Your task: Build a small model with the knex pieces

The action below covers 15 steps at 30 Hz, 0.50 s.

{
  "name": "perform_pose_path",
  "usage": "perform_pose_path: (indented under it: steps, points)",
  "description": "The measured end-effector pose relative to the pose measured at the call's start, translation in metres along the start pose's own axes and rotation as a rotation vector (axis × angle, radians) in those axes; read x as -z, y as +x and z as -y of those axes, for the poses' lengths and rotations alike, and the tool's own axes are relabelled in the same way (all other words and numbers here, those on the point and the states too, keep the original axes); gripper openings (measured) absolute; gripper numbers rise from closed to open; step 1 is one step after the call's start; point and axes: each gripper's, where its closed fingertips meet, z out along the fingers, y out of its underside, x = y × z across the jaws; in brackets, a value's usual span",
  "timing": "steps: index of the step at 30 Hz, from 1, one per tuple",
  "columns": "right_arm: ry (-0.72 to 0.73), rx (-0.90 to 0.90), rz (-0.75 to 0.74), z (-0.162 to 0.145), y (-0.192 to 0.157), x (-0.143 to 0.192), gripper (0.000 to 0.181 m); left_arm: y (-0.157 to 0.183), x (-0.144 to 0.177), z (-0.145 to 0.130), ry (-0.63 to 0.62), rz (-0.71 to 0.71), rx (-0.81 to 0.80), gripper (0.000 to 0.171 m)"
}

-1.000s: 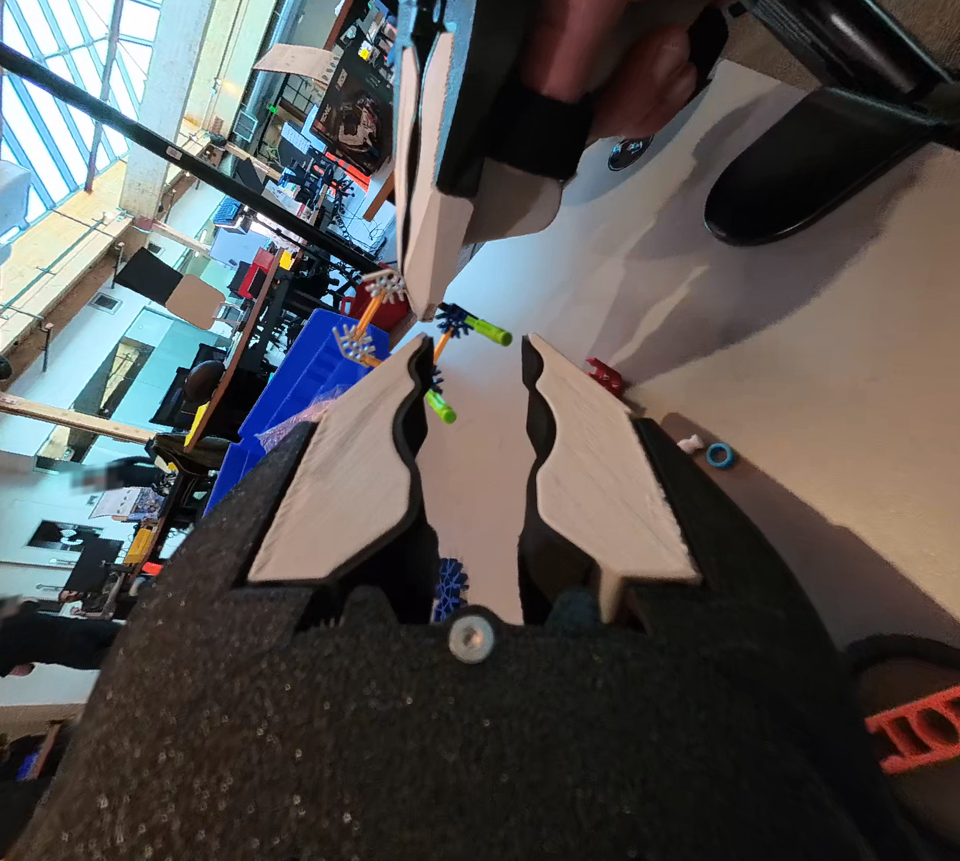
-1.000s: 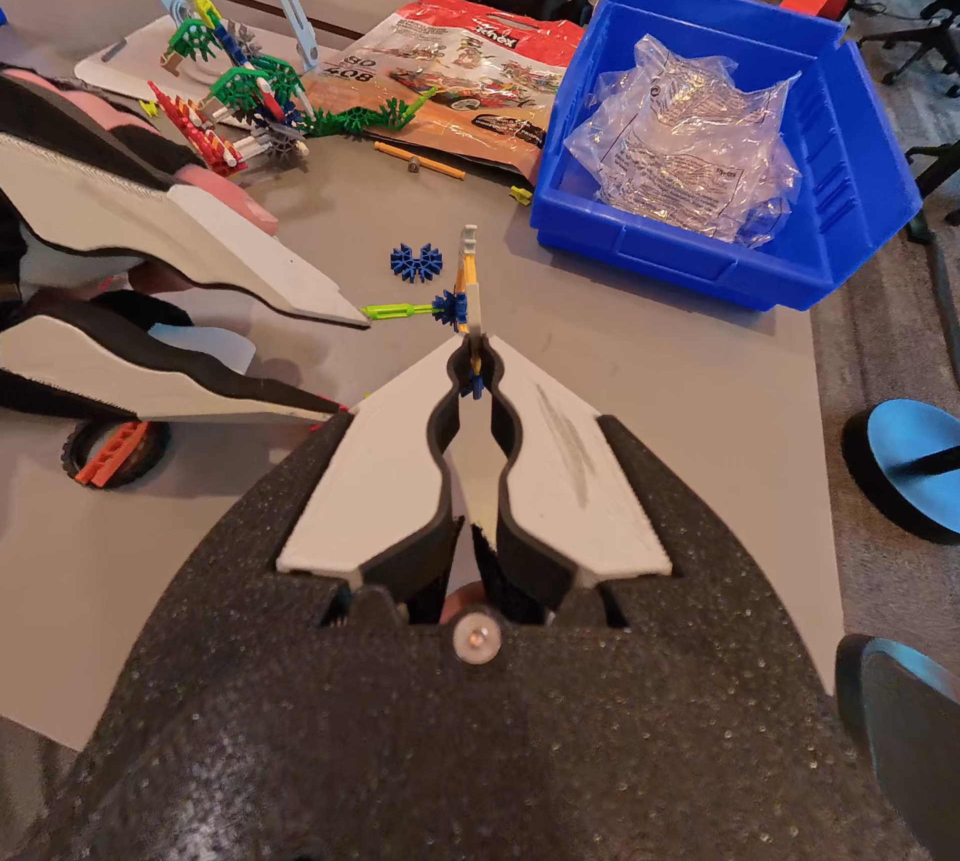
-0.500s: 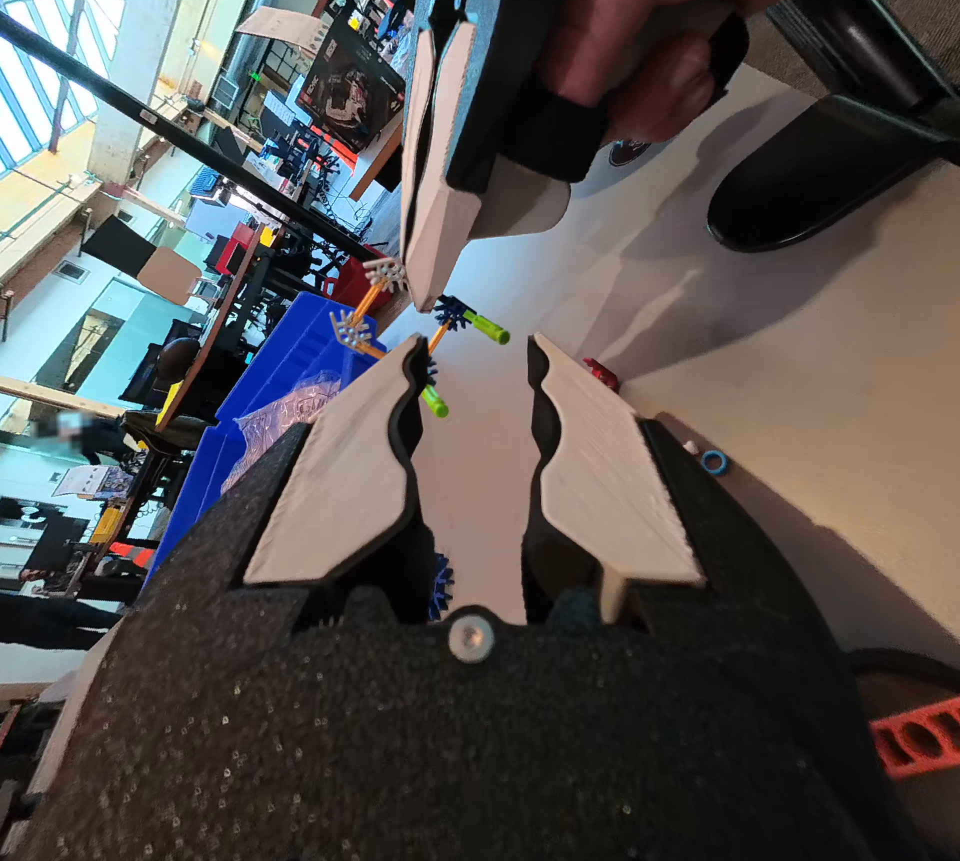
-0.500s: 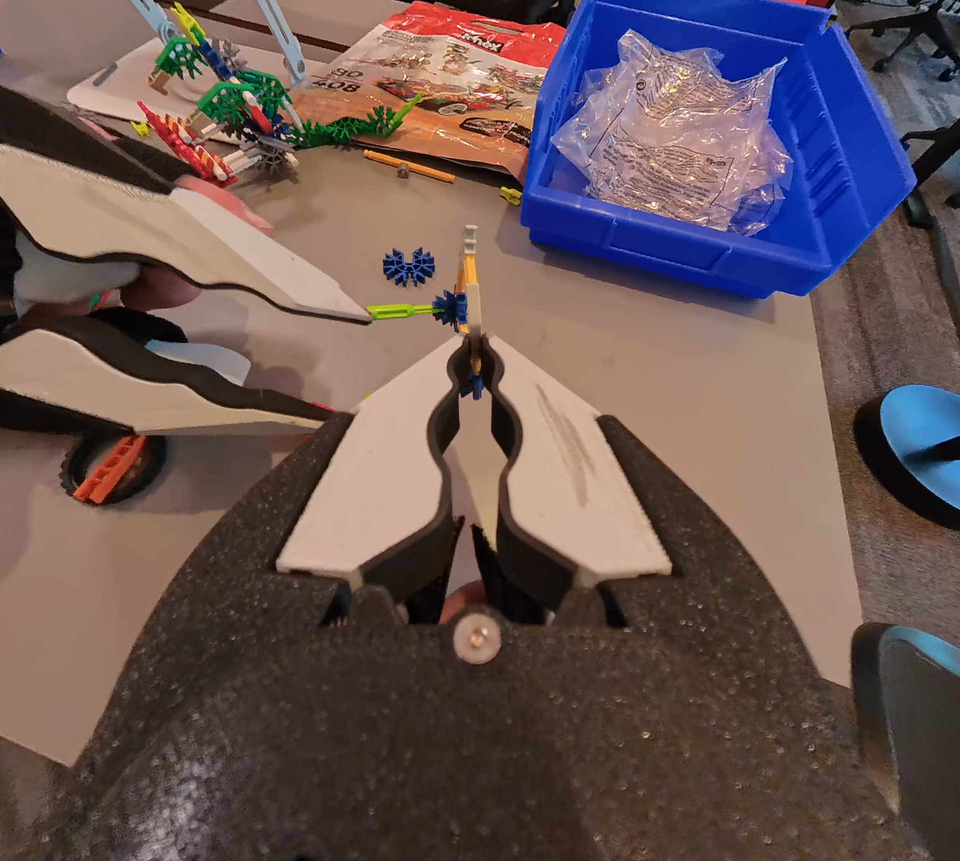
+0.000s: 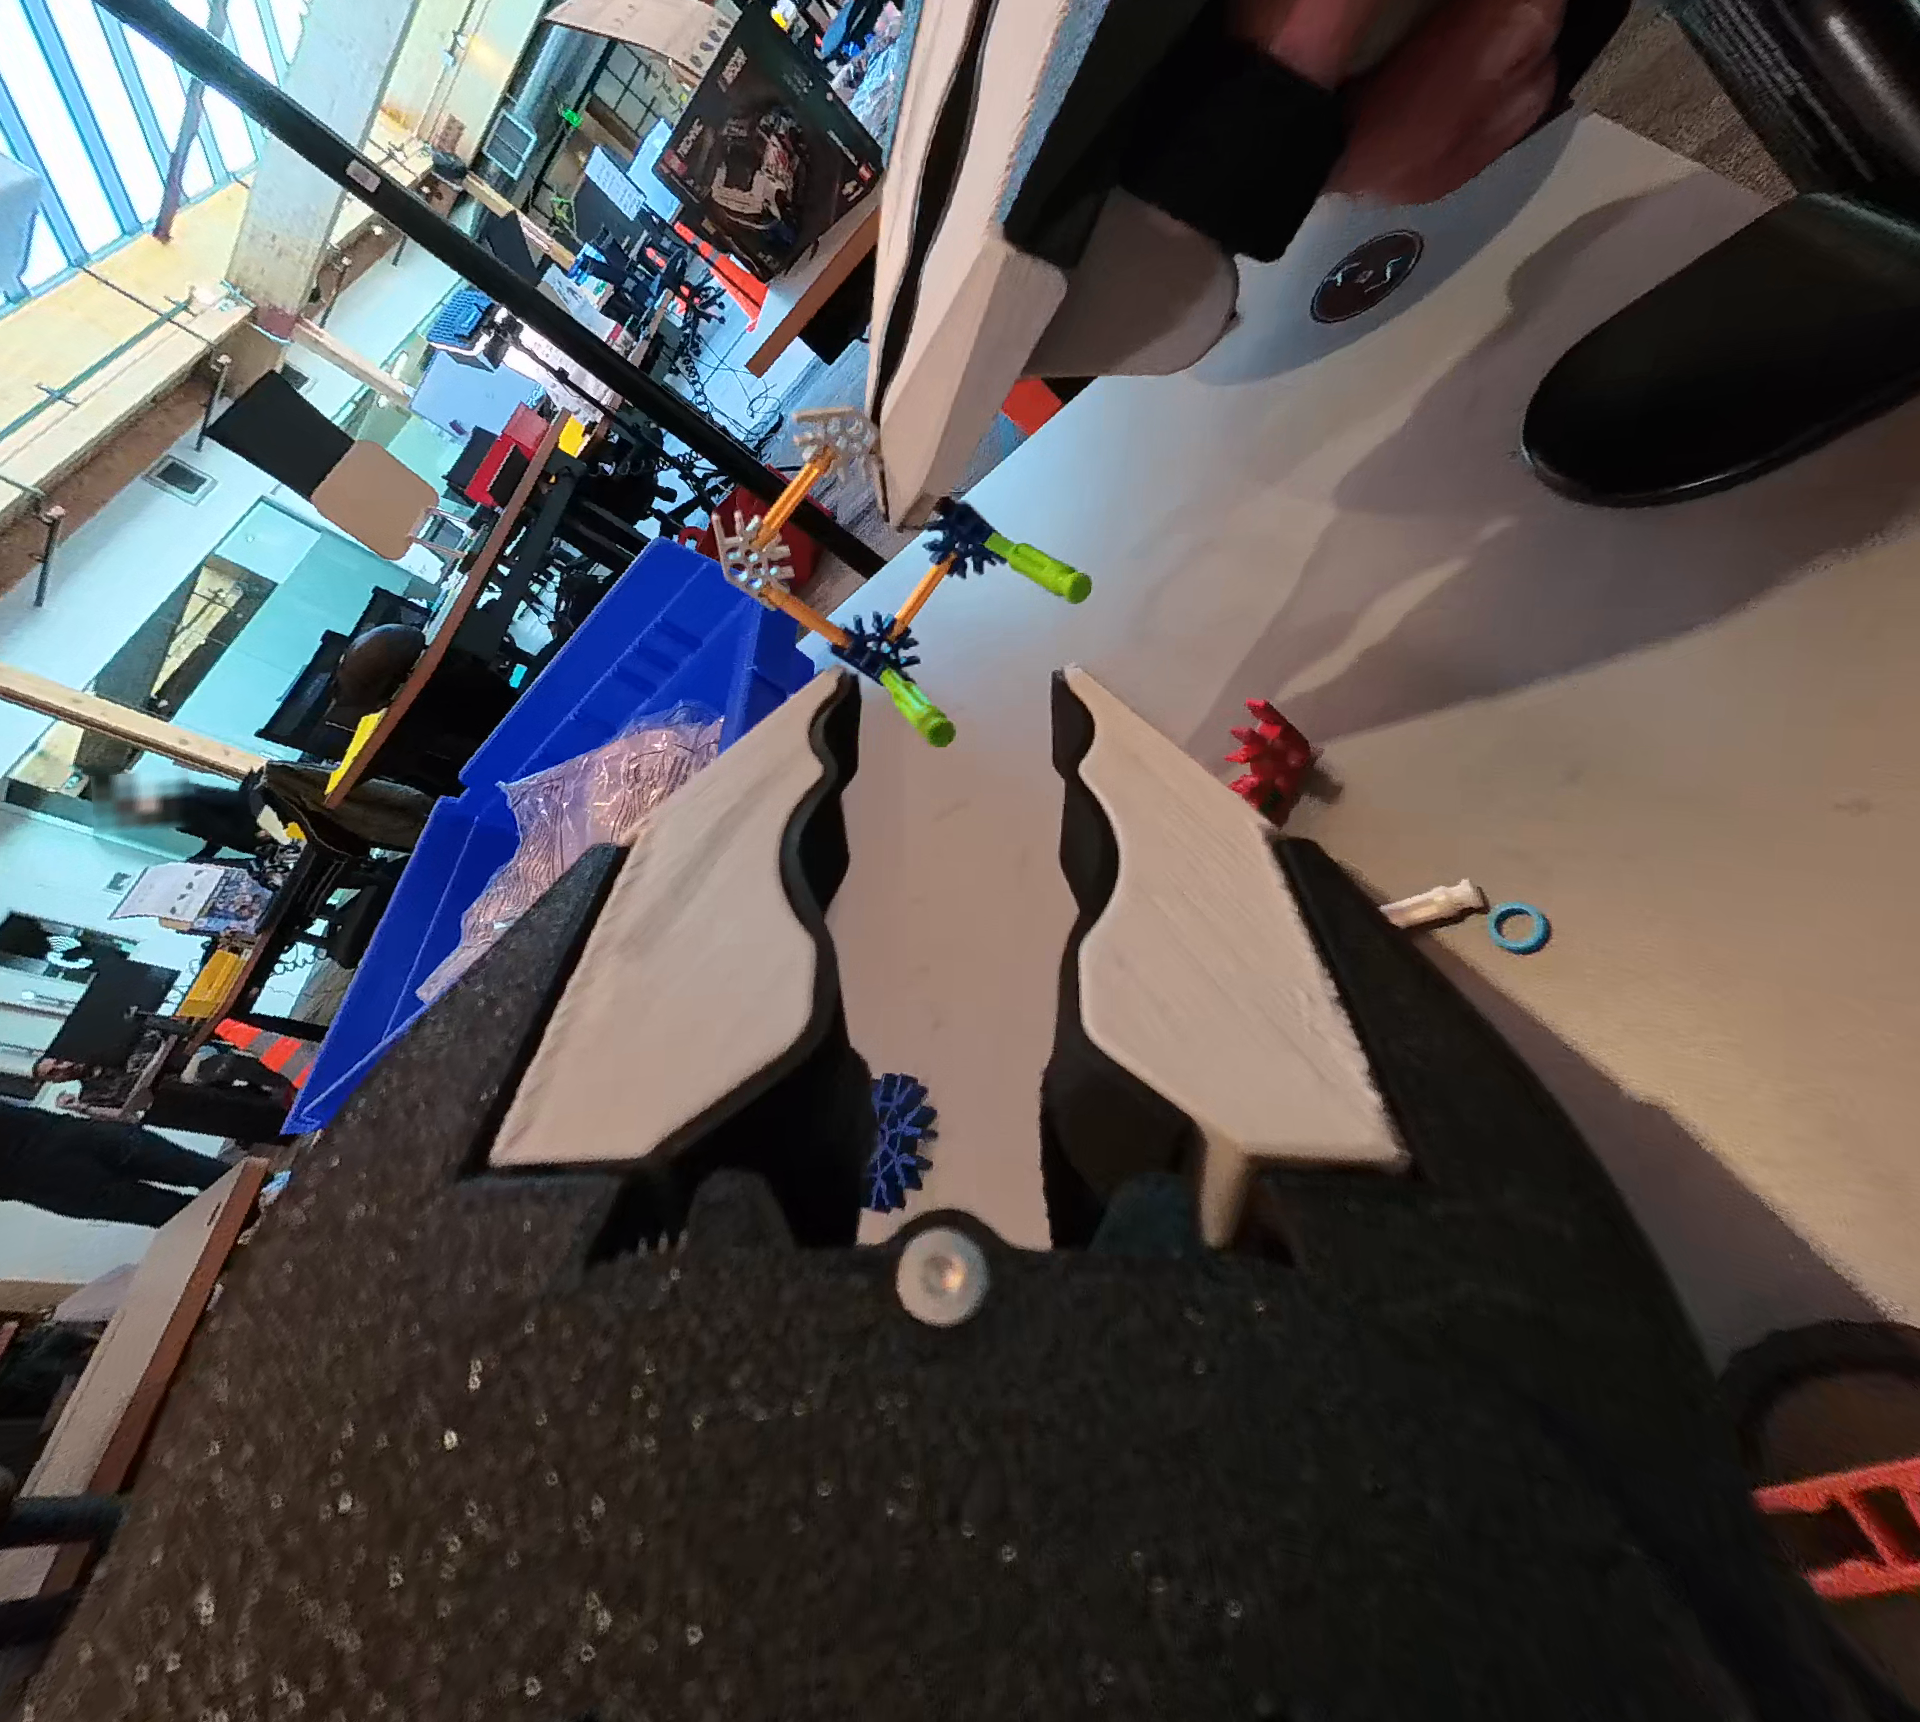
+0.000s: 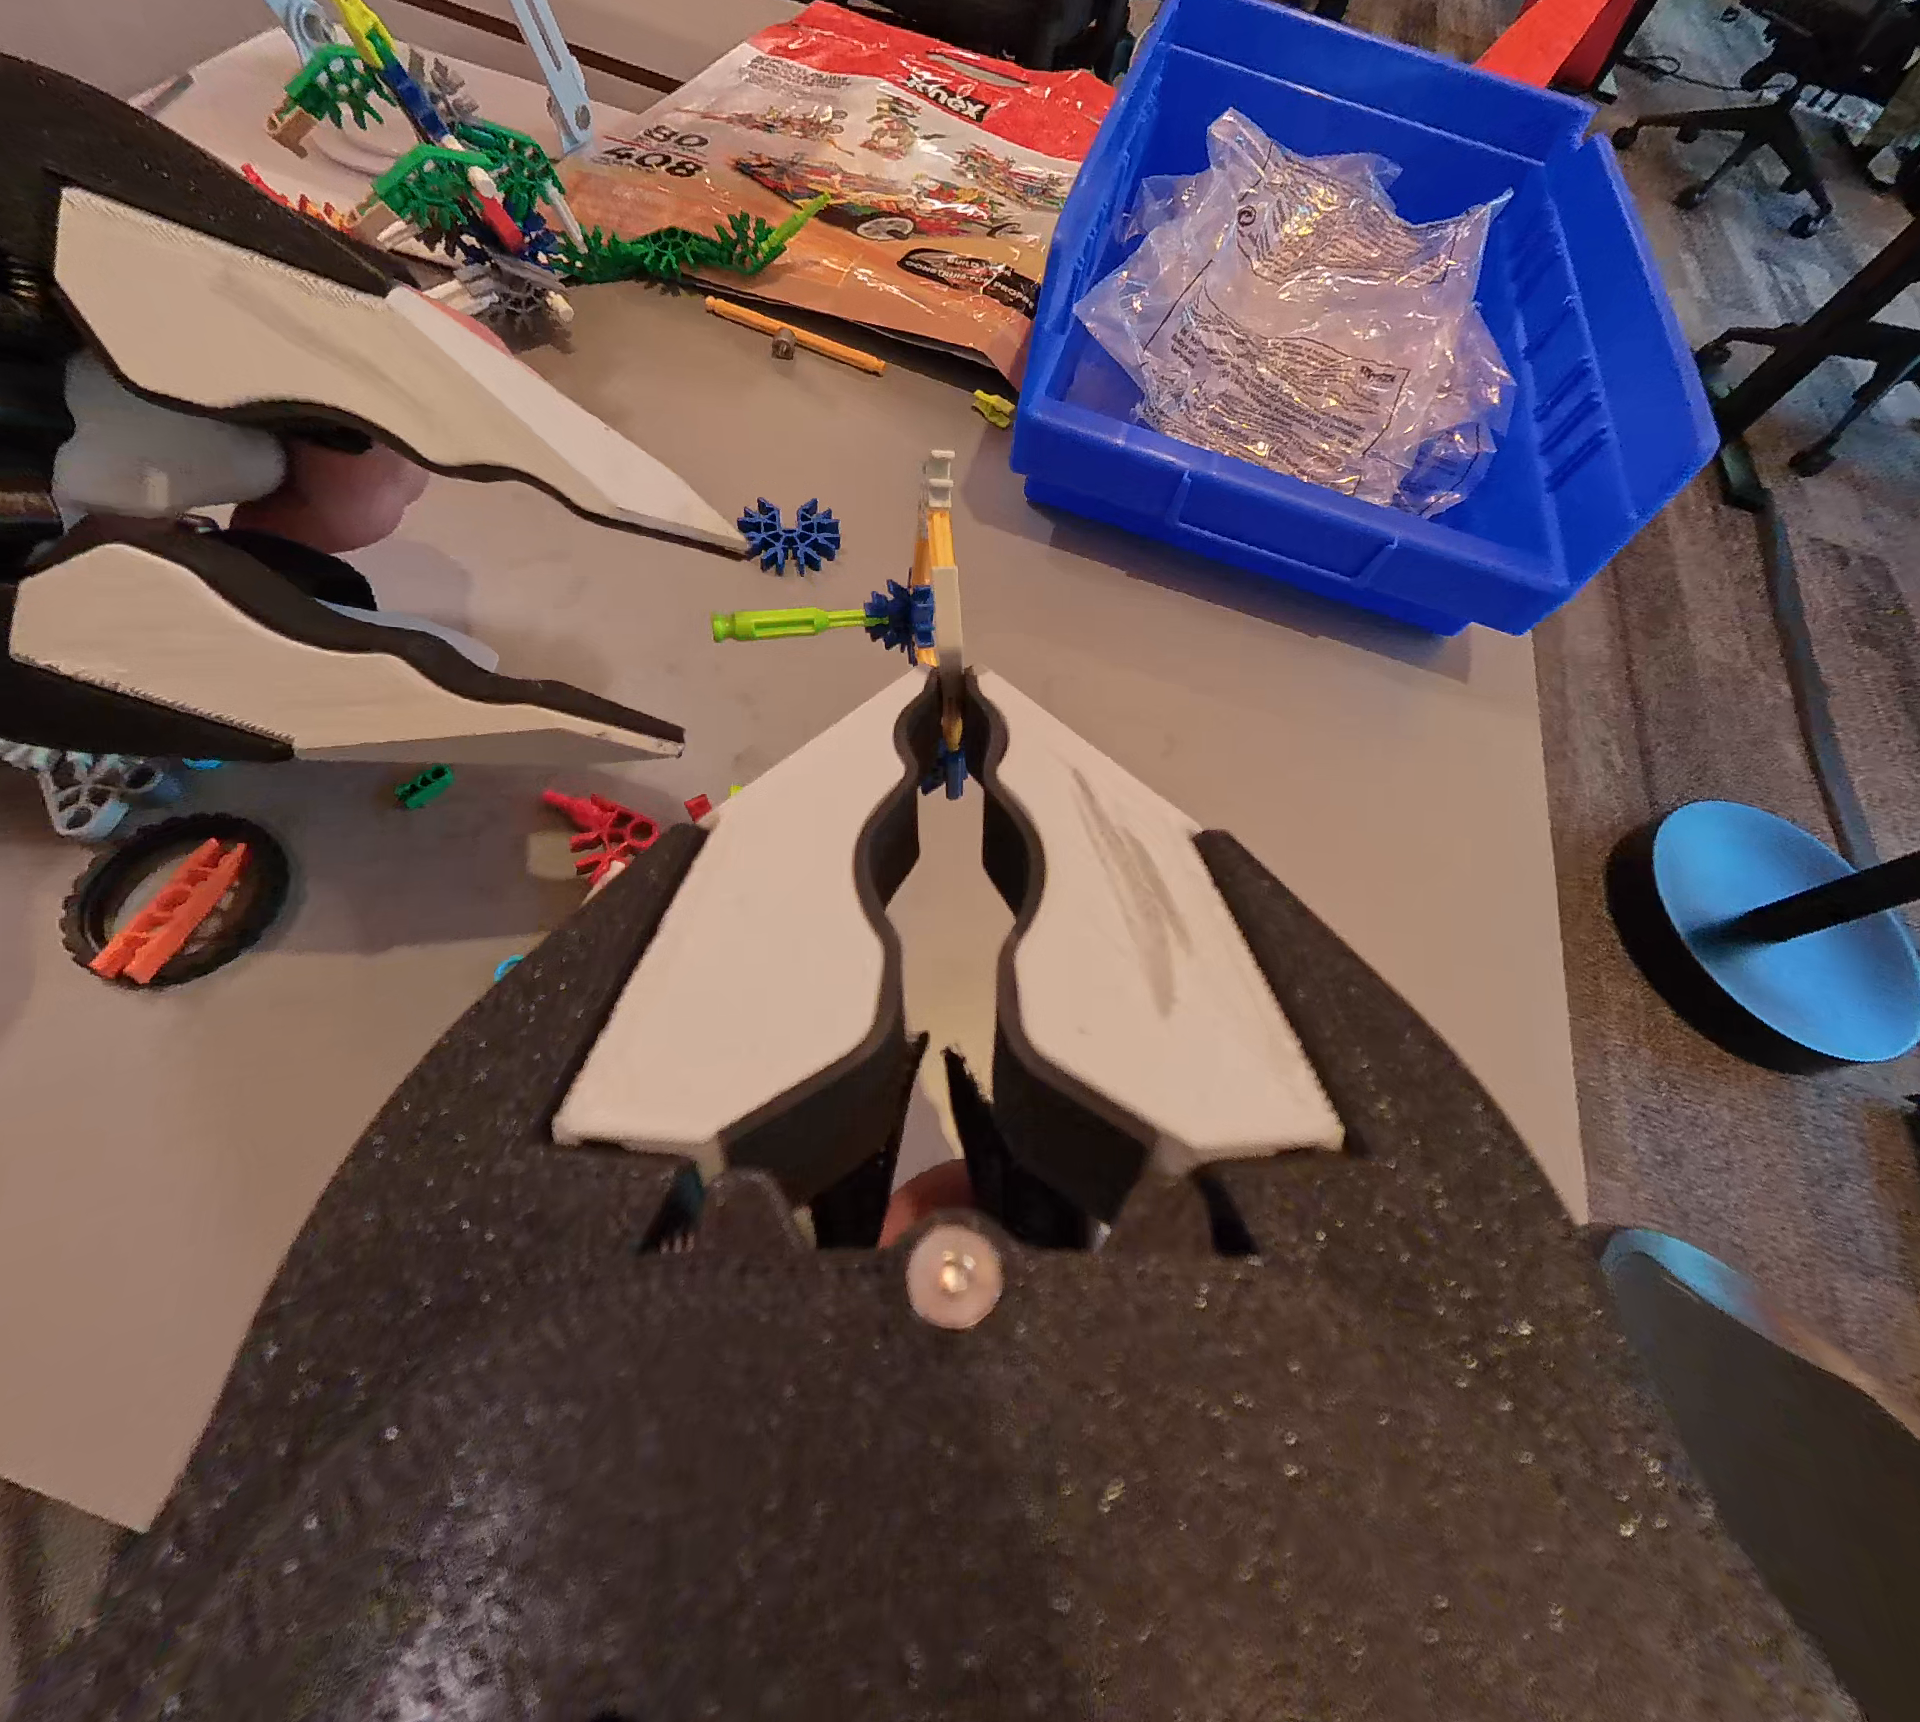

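My right gripper (image 6: 951, 685) is shut on a small toy assembly (image 6: 920, 607) of orange rods, blue and grey snowflake connectors and green rods, and holds it above the grey table (image 6: 1195, 737). One green rod (image 6: 774, 626) points left toward my left gripper (image 6: 712, 642), which is open and holds nothing. In the left wrist view the left gripper (image 5: 954, 680) is open, with a green rod (image 5: 914, 706) just by its left fingertip. The right gripper (image 5: 904, 509) holds the assembly (image 5: 831, 592) from above. A loose blue connector (image 6: 790, 534) lies on the table.
A blue bin (image 6: 1351, 529) with clear plastic bags (image 6: 1299, 322) stands at the far right by the table edge. A printed toy bag (image 6: 862, 176) and a green built model (image 6: 447, 186) lie behind. A black tyre (image 6: 177, 903), red connectors (image 6: 603, 831) and a blue ring (image 5: 1517, 927) lie on the table. My hands' fingertips stand some 5 cm from each other.
My left gripper has shifted a little, so the green rod's end now sits between its open tips instead of at the upper tip. The right gripper stays shut on the assembly.
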Motion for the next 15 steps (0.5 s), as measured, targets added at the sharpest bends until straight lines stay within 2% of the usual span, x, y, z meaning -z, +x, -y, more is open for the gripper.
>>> perform_pose_path:
  steps: [6,15]
  points:
    - [-0.018,0.061,-0.023,0.001,-0.004,0.0,0.002,-0.003,-0.002,-0.005,-0.027,0.016,0.016,0.032]
    - [-0.007,0.054,-0.022,0.003,-0.007,0.0,0.002,-0.005,-0.003,-0.012,-0.053,0.03,0.035,0.012]
